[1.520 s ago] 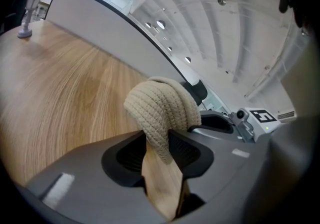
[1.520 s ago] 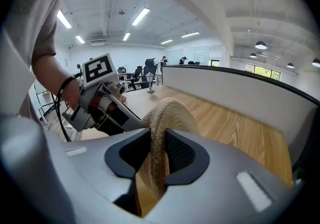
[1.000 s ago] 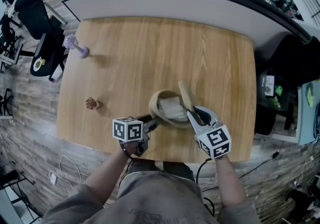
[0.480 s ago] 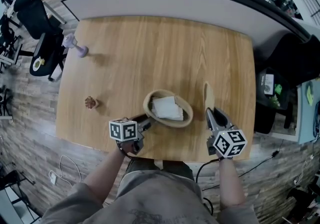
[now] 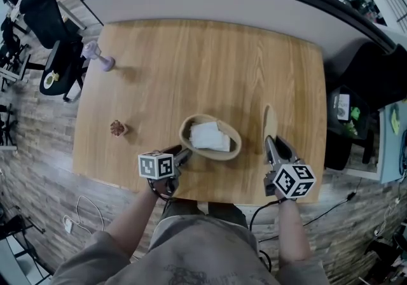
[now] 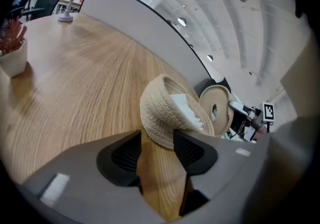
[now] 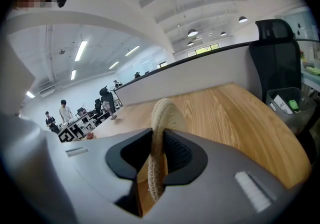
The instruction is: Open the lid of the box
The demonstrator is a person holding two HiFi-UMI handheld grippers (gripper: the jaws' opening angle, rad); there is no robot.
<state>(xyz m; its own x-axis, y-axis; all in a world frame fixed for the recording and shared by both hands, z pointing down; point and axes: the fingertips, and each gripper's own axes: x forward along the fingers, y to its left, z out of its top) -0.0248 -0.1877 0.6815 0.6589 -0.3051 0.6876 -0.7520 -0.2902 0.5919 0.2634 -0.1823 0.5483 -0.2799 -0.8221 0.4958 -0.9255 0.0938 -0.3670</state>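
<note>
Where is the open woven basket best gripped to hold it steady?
Grip the woven basket by its near wall, coming from the person's side, one jaw inside, one outside: that wall stands upright and looks thin enough to pinch. The left gripper, whose jaws have just been opening, has it at their tips, unpressed.

The right claw (image 5: 271, 142) is gripping the woven lid (image 5: 269, 118) on edge on the desk (image 5: 191, 67), just apart from the open box (image 5: 210, 138); the left claw (image 5: 184, 154), jaws just opening, is straddling the box's near rim.

On table (image 5: 203, 67): box (image 5: 216, 155) ctr, lid (image 5: 269, 121) to its rt, plant (image 5: 117, 128) lft.
</note>
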